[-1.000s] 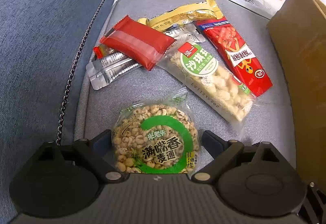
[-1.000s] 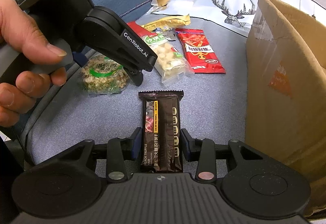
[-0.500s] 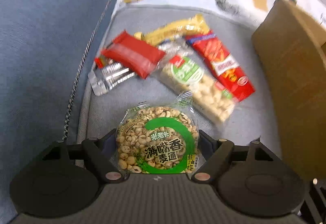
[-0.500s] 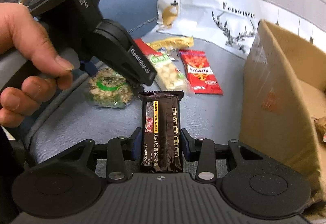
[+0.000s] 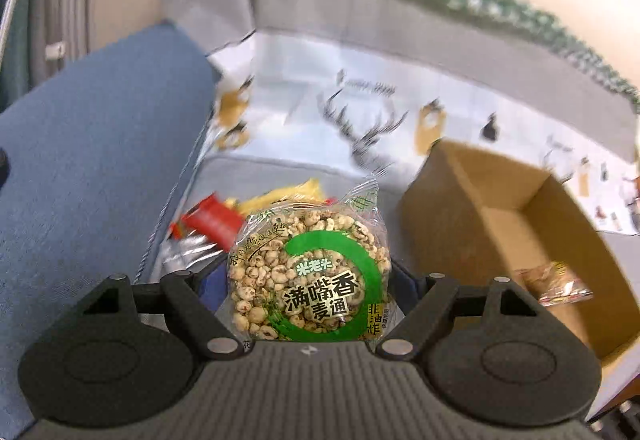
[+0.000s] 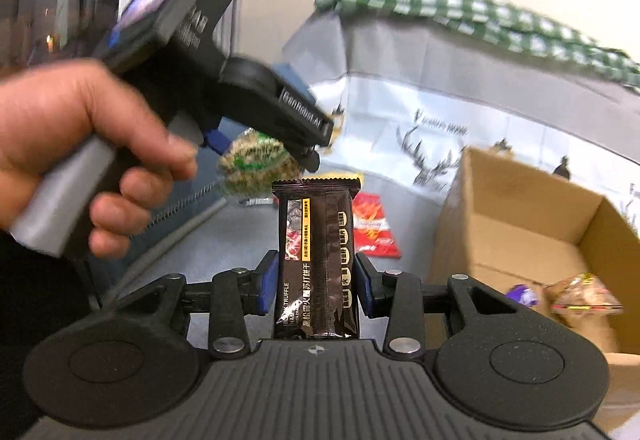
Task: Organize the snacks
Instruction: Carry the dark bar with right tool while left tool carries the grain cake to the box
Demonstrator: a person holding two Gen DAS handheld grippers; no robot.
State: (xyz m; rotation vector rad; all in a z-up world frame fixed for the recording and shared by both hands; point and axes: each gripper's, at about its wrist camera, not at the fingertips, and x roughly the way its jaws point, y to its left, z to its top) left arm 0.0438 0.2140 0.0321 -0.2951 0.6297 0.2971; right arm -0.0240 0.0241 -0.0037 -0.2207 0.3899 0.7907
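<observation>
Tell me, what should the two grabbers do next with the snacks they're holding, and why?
Probably carry both across over the open cardboard box and let go. The left gripper is clamped on the round puffed-grain pack, the right gripper on the dark truffle bar, both lifted off the sofa seat. The box sits to their right with snacks already inside.

Green-ringed puffed-grain pack (image 5: 308,276), seemingly brown wrapper (image 6: 316,260)

Left gripper (image 5: 310,280): I see a black linkage, silver pivot screws, blue pads, ribbed grey deck.
Right gripper (image 6: 316,282): matching black arms, blue pads, round black caps.
Left unit side: white "GenRobot.AI" lettering, grey handle.
Sleeve (image 6: 36,320): black.
</observation>
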